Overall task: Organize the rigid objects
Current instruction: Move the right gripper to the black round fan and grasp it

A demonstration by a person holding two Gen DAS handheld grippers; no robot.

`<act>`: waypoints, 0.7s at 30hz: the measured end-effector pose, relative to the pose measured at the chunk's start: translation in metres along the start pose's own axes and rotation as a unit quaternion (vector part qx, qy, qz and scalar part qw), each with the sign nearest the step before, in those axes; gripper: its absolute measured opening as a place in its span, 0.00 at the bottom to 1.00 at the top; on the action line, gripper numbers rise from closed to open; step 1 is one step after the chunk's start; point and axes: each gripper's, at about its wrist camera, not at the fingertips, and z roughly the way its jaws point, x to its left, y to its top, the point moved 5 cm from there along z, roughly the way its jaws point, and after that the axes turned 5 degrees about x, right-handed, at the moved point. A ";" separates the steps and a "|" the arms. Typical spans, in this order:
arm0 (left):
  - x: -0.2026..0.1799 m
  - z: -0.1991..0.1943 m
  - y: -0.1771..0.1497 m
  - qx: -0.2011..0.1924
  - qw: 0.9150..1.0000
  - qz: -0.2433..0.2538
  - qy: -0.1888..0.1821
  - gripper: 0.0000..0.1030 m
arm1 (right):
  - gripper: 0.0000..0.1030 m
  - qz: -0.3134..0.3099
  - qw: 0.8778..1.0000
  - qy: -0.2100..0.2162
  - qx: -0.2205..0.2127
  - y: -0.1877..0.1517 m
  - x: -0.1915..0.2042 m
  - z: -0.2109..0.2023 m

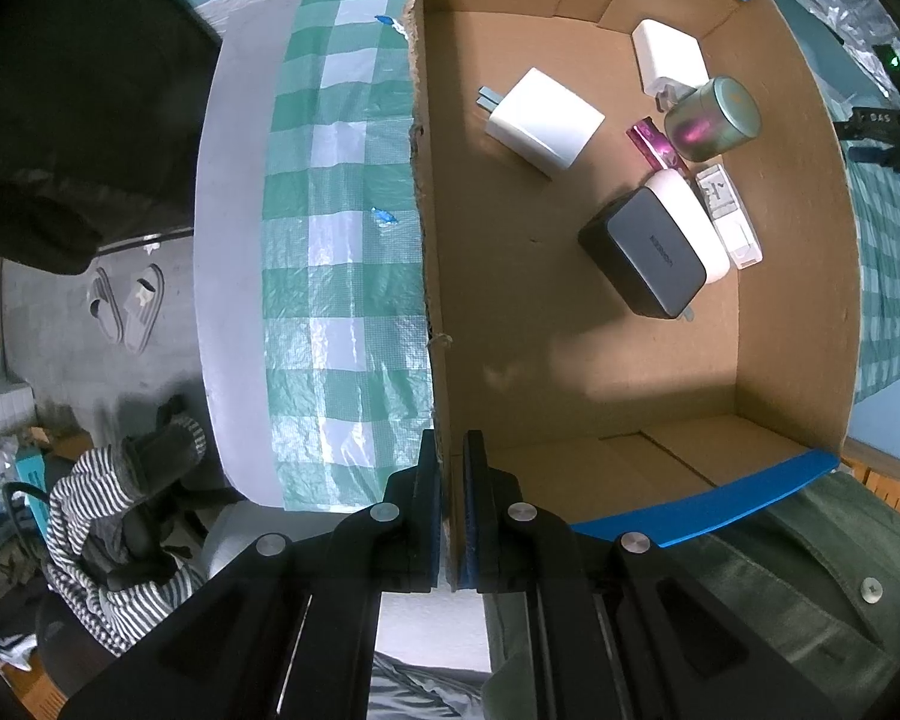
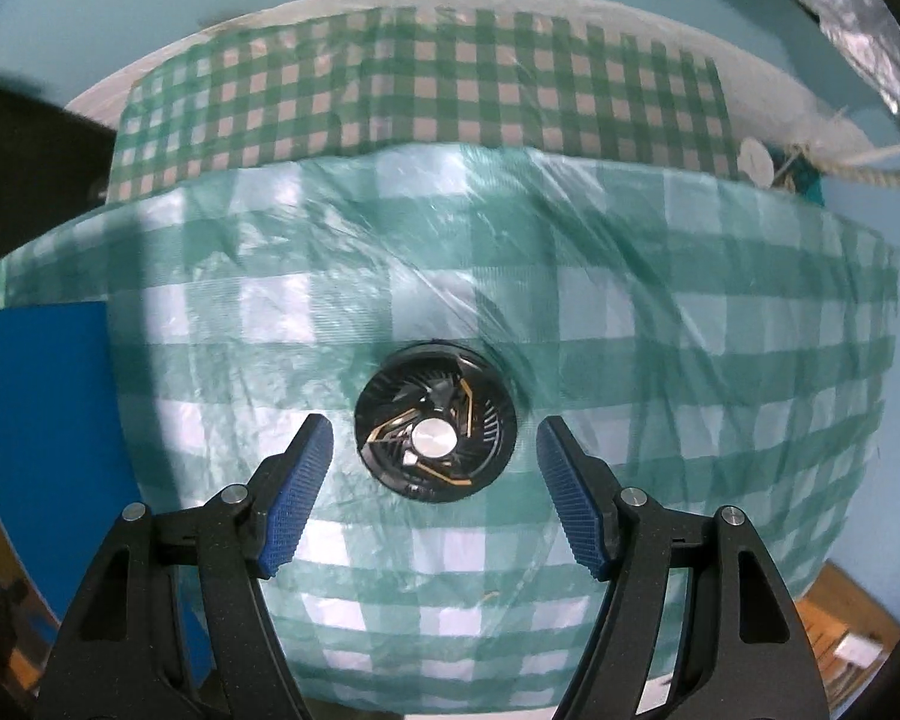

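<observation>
1. Box (image 1: pixel 798 276) sits on the tablecloth (image 1: pixel 342 252), at its right part.
2. In the box: two chargers (image 1: pixel 543 120), tin (image 1: pixel 714 114), power adapter (image 1: pixel 645 252), clustered toward its far right corner.
3. Fan (image 2: pixel 435 438) lies alone on the tablecloth, right of the box.

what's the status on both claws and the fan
Left claw shut on cardboard box wall. Right claw open, straddling round black fan on green checked cloth. Nothing in the way.

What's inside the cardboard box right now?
In the cardboard box: two white chargers, a dark charger on a white case, a green tin, a pink packet, a clear case. Anything beneath them is hidden.
</observation>
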 end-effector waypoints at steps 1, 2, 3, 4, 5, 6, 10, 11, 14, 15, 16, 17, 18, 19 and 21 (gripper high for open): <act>0.000 0.000 0.000 0.000 1.000 -0.001 -0.001 0.06 | 0.68 0.004 1.000 0.004 0.002 0.000 -0.001 0.004; 0.001 0.001 -0.001 0.001 1.000 -0.002 -0.001 0.06 | 0.68 0.007 1.000 0.007 0.002 0.000 -0.001 0.007; 0.001 0.001 -0.001 0.001 1.000 -0.002 -0.001 0.06 | 0.68 0.006 1.000 0.008 0.002 0.000 0.000 0.009; 0.001 0.001 -0.001 0.001 1.000 -0.003 -0.001 0.06 | 0.68 0.004 1.000 0.008 0.001 0.000 0.002 0.011; 0.001 0.001 -0.001 0.002 1.000 -0.003 -0.001 0.06 | 0.68 0.002 1.000 0.008 0.001 0.000 0.003 0.013; 0.001 0.001 -0.001 0.002 1.000 -0.004 -0.001 0.06 | 0.68 -0.001 1.000 0.003 0.001 0.000 0.004 0.014; 0.001 0.003 -0.001 0.003 1.000 -0.005 -0.001 0.06 | 0.68 -0.006 1.000 -0.011 -0.007 0.003 0.005 0.017; 0.001 0.002 -0.001 0.003 1.000 -0.005 -0.001 0.06 | 0.68 -0.007 1.000 -0.012 -0.009 0.004 0.006 0.018; 0.001 0.003 -0.001 0.003 1.000 -0.005 0.000 0.06 | 0.68 -0.007 1.000 -0.016 -0.006 0.004 0.006 0.022; 0.002 0.003 -0.001 0.003 1.000 -0.005 0.000 0.06 | 0.65 -0.007 1.000 -0.021 -0.006 0.004 0.006 0.023; 0.002 0.003 -0.001 0.004 1.000 -0.006 0.000 0.06 | 0.63 -0.009 1.000 -0.026 -0.004 0.004 0.006 0.025; 0.002 0.003 -0.001 0.003 1.000 -0.006 0.000 0.06 | 0.62 -0.009 1.000 -0.026 -0.005 0.004 0.005 0.026; 0.002 0.003 -0.001 0.003 1.000 -0.006 0.000 0.06 | 0.61 -0.006 1.000 -0.023 -0.006 0.004 0.005 0.026; 0.002 0.004 -0.001 0.004 1.000 -0.006 -0.001 0.06 | 0.60 -0.005 1.000 -0.023 -0.007 0.003 0.004 0.025; 0.002 0.003 -0.001 0.004 1.000 -0.005 0.000 0.06 | 0.60 -0.005 1.000 -0.023 -0.006 0.003 0.004 0.025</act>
